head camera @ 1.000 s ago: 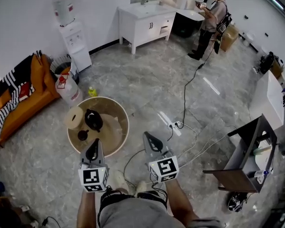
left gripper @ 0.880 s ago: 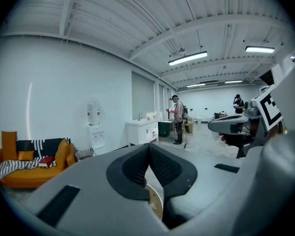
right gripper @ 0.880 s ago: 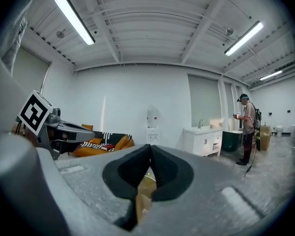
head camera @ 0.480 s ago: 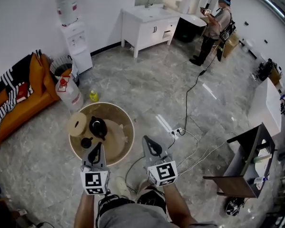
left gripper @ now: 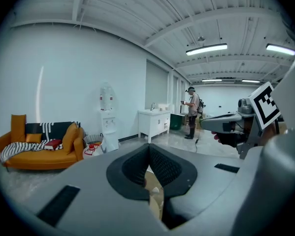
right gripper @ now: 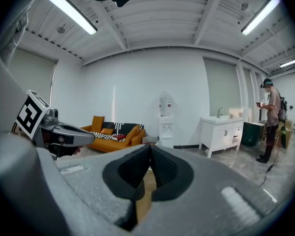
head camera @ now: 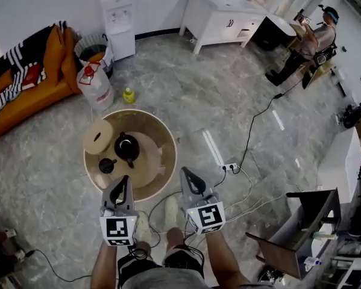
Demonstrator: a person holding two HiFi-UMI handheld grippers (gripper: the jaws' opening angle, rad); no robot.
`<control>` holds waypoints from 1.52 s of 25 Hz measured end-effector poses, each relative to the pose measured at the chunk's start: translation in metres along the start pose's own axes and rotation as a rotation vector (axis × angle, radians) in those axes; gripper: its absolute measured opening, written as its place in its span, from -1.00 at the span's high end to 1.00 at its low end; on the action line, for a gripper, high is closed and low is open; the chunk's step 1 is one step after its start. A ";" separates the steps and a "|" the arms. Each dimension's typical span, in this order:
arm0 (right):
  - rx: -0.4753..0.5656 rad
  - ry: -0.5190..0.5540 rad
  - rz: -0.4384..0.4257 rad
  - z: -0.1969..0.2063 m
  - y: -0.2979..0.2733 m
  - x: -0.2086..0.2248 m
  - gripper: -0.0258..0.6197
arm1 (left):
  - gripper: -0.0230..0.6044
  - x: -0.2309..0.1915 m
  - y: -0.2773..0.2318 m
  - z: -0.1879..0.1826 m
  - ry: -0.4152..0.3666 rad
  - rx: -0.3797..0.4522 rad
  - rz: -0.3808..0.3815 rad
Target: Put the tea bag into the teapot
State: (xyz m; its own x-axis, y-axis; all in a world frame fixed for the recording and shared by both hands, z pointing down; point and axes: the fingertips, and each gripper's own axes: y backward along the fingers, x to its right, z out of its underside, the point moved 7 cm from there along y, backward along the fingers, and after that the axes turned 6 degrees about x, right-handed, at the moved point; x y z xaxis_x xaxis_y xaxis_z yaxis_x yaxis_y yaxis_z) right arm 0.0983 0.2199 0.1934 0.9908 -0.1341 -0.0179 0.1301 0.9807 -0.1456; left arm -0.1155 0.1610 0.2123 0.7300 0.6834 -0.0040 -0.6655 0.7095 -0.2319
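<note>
Left hand-held gripper (head camera: 120, 184): lower centre, pointing forward, jaws together, empty.
Right hand-held gripper (head camera: 188, 177): alongside, jaws together, empty.
Count: one glossy black round teapot (head camera: 126, 149), one round wooden tabletop (head camera: 163, 138).

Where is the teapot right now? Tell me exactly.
In the head view, the black teapot sits on the round wooden table left of centre, just right of the tan disc and ahead of the left gripper.
</note>
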 end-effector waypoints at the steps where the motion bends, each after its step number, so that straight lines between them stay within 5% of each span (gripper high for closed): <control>1: -0.014 -0.005 -0.023 0.009 -0.011 0.005 0.92 | 0.87 0.000 -0.008 0.007 0.009 -0.010 -0.018; 14: -0.198 -0.023 -0.244 0.158 -0.113 0.045 0.92 | 0.88 -0.006 -0.096 0.126 0.118 -0.133 -0.188; 20: -0.282 -0.035 -0.286 0.238 -0.130 0.045 0.92 | 0.88 0.004 -0.112 0.202 0.218 -0.223 -0.216; 24: -0.317 -0.038 -0.309 0.279 -0.138 0.039 0.92 | 0.87 0.004 -0.117 0.247 0.182 -0.242 -0.194; 28: -0.340 -0.042 -0.314 0.316 -0.143 0.037 0.92 | 0.87 0.007 -0.125 0.274 0.269 -0.272 -0.229; 38: -0.425 -0.050 -0.342 0.404 -0.148 0.028 0.92 | 0.88 0.008 -0.134 0.350 0.287 -0.309 -0.210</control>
State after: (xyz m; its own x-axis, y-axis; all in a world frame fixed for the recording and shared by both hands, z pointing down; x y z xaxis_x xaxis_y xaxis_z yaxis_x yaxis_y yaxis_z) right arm 0.1213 0.1282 0.6137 0.8963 -0.4187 0.1462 0.4294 0.7369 -0.5222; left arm -0.0752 0.1318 0.5841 0.8863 0.4246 -0.1850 -0.4533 0.7131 -0.5348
